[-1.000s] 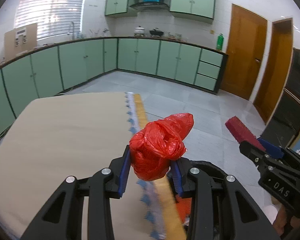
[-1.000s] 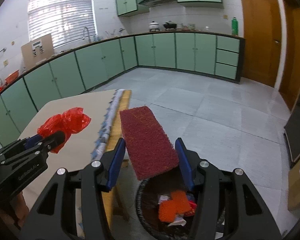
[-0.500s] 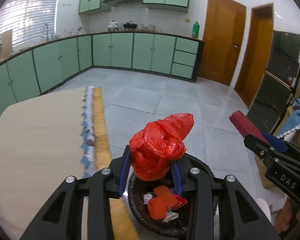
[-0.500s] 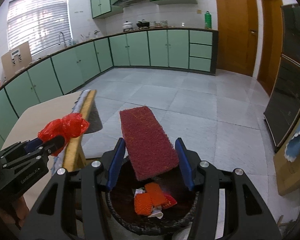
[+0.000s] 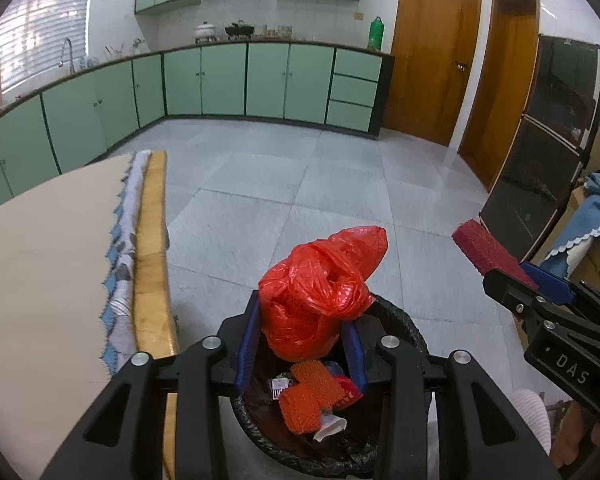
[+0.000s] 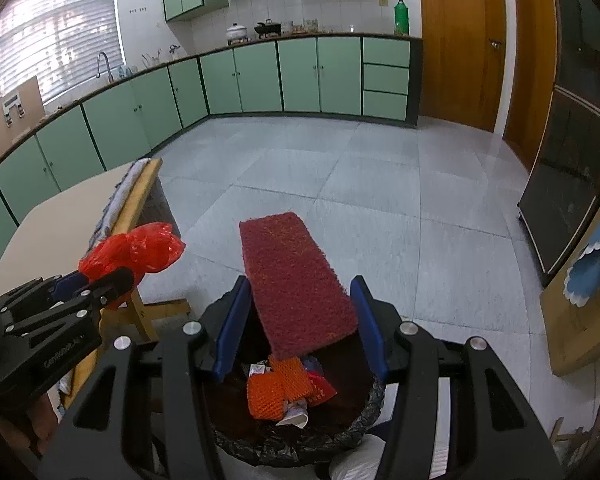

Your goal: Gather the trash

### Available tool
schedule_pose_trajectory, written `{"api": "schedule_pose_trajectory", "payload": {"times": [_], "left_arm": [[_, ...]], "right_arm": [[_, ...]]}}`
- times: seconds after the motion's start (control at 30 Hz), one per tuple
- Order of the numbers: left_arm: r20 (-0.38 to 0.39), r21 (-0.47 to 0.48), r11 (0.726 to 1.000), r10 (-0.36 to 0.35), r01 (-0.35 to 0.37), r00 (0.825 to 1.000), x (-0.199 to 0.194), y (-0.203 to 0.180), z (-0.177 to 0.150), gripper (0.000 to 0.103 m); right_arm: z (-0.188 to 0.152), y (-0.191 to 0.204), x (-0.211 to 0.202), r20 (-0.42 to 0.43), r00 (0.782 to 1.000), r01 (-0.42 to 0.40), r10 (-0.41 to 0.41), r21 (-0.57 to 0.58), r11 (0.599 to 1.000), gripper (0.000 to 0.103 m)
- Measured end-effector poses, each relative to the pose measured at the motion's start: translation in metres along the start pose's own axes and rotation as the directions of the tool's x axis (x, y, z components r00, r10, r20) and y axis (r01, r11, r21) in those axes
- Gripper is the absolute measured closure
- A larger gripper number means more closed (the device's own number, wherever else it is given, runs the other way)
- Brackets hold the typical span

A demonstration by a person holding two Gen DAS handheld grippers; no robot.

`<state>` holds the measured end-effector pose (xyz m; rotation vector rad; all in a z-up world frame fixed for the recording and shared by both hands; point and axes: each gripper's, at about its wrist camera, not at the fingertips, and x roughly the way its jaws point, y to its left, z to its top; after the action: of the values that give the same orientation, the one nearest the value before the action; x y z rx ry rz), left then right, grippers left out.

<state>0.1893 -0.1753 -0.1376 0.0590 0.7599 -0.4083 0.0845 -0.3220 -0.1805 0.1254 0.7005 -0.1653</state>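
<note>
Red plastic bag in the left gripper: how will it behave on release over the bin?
The red plastic bag looks crumpled and thin, so it is probably light and floppy. It bulges above the left gripper, so it may spring open and drop slowly. The bin sits right below, so it will likely land inside.

**Red bag held over the bin**

At lower centre, the left gripper (image 5: 302,344) clamps a crumpled red plastic bag (image 5: 320,292) above a black-lined trash bin (image 5: 404,320) holding orange mesh (image 5: 308,392). At right, the right gripper (image 5: 520,280) pinches a dark red scouring pad (image 5: 484,250). A cloth-covered table (image 5: 40,272) fills the left.
</note>
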Motion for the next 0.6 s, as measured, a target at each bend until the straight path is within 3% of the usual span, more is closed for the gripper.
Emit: {"api": "schedule_pose_trajectory", "payload": {"times": [0.33,0.6], "left_arm": [[-0.074,0.007,1.000,-0.024,0.025,0.997,0.032,0.000,-0.003,0.059],[-0.081,0.000,0.999,-0.042,0.042,0.996,0.036,0.006,-0.002,0.032]], "right_arm": [[-0.005,-0.007,0.036,-0.073,0.997,0.011,-0.012,-0.016,1.000,0.050],[-0.006,-0.013,0.041,-0.074,0.996,0.047,-0.048,-0.019,0.999,0.032]]}}
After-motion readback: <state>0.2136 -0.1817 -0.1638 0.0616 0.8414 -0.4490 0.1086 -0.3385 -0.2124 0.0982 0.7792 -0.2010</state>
